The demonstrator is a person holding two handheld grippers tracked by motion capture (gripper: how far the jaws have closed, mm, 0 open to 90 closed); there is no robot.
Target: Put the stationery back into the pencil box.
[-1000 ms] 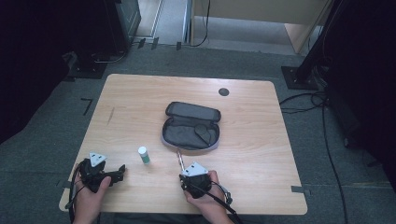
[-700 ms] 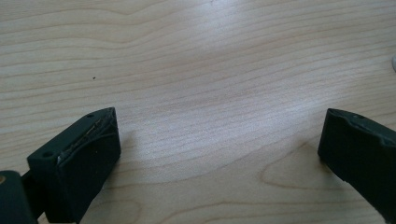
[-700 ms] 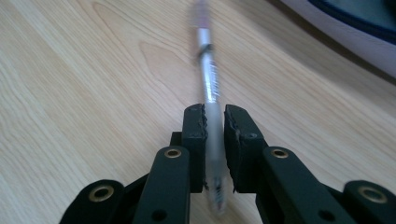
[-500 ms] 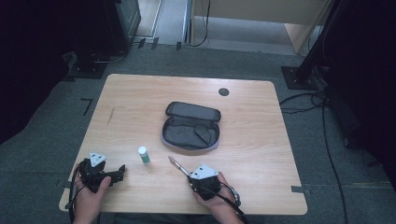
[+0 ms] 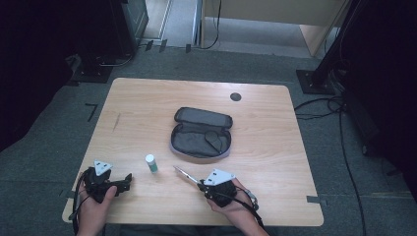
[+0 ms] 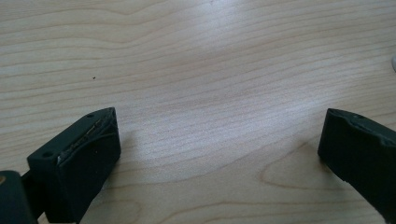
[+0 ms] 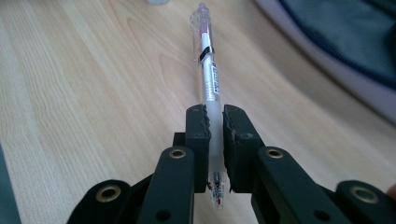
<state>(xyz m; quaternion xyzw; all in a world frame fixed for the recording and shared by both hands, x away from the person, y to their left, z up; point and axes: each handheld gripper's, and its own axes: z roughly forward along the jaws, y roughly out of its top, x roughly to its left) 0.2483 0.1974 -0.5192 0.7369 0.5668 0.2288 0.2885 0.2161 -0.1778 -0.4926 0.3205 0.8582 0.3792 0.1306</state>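
A clear pen (image 7: 208, 70) with a pink end sticks out forward from between the pads of my right gripper (image 7: 214, 119), which is shut on its lower barrel; the jaws have just been closing on it. From above, the pen (image 5: 184, 174) points up-left from the right gripper (image 5: 199, 183), held a little over the table near its front edge. My left gripper (image 5: 128, 179) rests at the front left, jaws pointing right. Its jaws stand wide apart over bare wood, so the left gripper (image 6: 219, 135) is open with nothing between its fingers.
An open grey pencil case (image 5: 201, 135) lies at the middle of the wooden table (image 5: 147, 98), just beyond the pen; its edge (image 7: 345, 42) shows at right. A small white bottle (image 5: 151, 163) with a green base stands between the two grippers. A dark round grommet (image 5: 235, 97) sits near the far edge.
My right hand has shifted slightly right with the pen, and the pen has swung from nearly straight ahead to pointing up-left. The left hand has not moved.
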